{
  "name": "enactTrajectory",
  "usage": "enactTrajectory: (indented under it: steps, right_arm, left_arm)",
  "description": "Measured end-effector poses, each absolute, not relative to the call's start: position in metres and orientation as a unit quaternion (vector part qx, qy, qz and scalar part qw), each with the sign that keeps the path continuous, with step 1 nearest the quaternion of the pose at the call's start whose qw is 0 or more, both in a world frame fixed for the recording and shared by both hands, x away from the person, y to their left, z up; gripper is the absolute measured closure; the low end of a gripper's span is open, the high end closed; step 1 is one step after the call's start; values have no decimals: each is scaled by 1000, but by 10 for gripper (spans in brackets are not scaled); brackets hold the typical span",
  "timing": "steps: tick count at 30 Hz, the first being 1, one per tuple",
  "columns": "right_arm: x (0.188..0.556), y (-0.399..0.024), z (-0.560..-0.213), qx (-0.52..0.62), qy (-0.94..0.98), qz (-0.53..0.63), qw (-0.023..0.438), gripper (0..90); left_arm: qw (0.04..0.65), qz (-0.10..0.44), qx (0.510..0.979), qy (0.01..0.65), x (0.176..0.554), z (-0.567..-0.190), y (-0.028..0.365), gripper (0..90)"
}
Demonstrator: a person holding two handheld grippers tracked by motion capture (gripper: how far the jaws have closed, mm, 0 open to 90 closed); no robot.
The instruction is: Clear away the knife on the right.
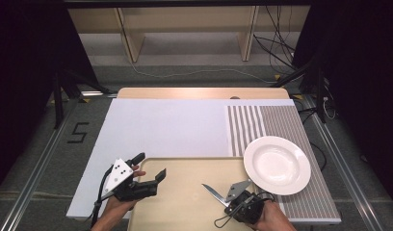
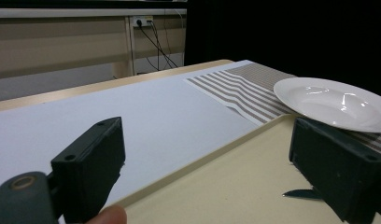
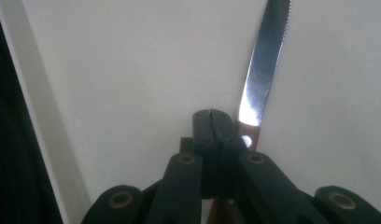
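The right gripper (image 1: 229,198) is clamped on a table knife (image 1: 215,193): in the right gripper view its two black jaws meet flat together, and the knife's (image 3: 264,65) brown handle sits pinched at their right side, a pale rivet showing just past the jaw tips. The steel blade, serrated near its tip, runs on ahead of the jaws over a cream tray (image 3: 132,70). In the high view the blade points up and to the left from the gripper, over the tray's (image 1: 185,168) right half, near its front edge. Whether the blade touches the tray cannot be told.

The left gripper (image 1: 149,166) hovers at the tray's left edge with its jaws spread wide and nothing between them. In the left gripper view the knife tip (image 2: 298,193) shows low at the right, beside the right-hand jaw.

The tray lies at the near side of the bench (image 1: 199,92), whose wooden top is covered by a white sheet (image 1: 165,125). To the right of the sheet lies a striped placemat (image 1: 276,120), and on it stands an empty white deep plate (image 1: 277,164), just beside the tray's right corner. Beyond the bench the floor is grey, with pale wooden shelving (image 1: 185,29) at the back, loose cables (image 1: 276,48) trailing at the right, and dark curtains on both sides.
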State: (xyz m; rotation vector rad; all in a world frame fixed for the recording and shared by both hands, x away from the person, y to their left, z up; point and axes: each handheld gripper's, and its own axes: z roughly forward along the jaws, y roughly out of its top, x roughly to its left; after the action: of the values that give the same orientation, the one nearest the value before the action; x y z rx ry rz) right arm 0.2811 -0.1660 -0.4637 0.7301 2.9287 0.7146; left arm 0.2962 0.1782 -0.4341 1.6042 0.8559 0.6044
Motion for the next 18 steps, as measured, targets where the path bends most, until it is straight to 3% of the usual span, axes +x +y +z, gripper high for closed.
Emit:
enactTrajectory:
  steps: [18]
  right_arm:
    - [290,-185,-461,281,936,210,40,900]
  left_arm:
    - [575,258,685,367,296,-434,179,106]
